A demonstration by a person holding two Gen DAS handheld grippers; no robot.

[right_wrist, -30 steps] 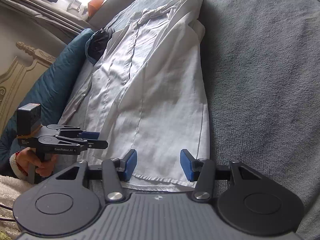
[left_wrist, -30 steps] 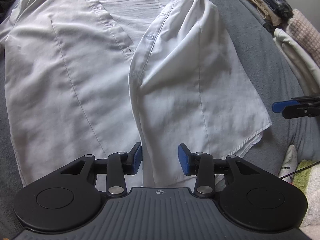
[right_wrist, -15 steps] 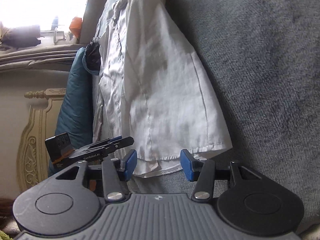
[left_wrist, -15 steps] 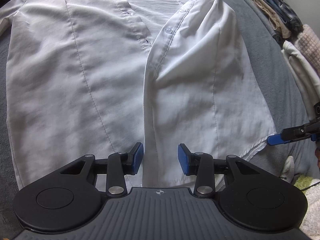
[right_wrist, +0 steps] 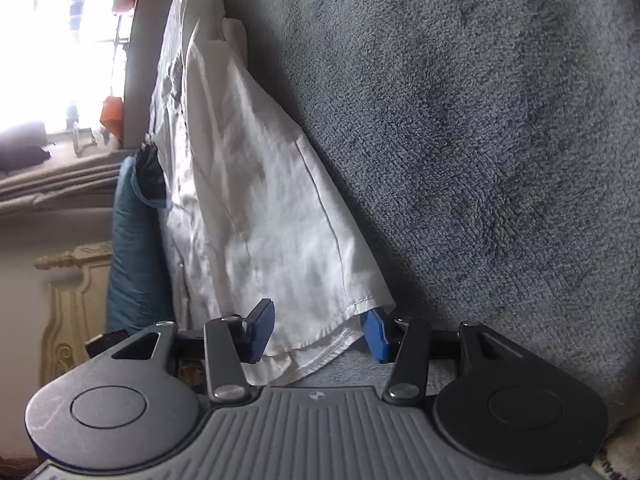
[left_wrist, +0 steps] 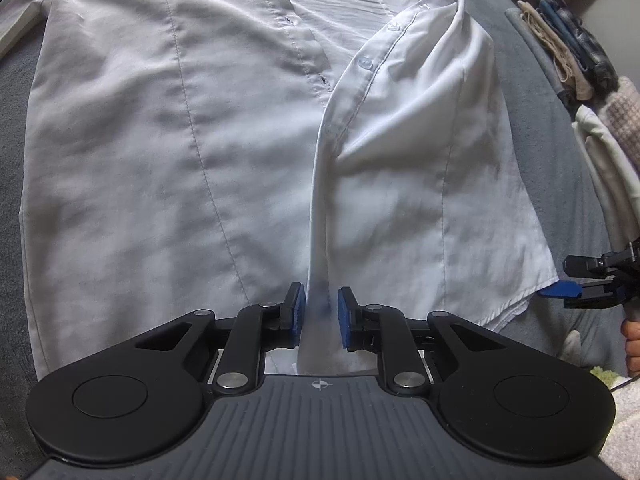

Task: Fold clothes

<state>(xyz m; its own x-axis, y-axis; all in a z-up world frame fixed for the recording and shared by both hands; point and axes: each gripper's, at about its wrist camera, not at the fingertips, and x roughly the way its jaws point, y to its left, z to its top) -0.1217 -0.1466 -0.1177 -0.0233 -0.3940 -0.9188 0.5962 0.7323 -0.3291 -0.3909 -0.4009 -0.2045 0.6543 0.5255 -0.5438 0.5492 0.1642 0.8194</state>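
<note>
With the left gripper [left_wrist: 321, 314] half closed around the white shirt's [left_wrist: 200, 140] button placket [left_wrist: 320, 240] and the right gripper [right_wrist: 318, 330] wide open around the hem corner [right_wrist: 360, 308], neither seems to pinch yet, so both must close before lifting.

The white shirt [left_wrist: 240, 152] runs off the left wrist view's far edge, its collar cut away, and its near hem hides behind the left gripper [left_wrist: 321, 318], where the button placket blurs between the blue pads. At the right edge, the right gripper [left_wrist: 568, 290] and the holding hand [left_wrist: 632, 340] are cropped.
</note>
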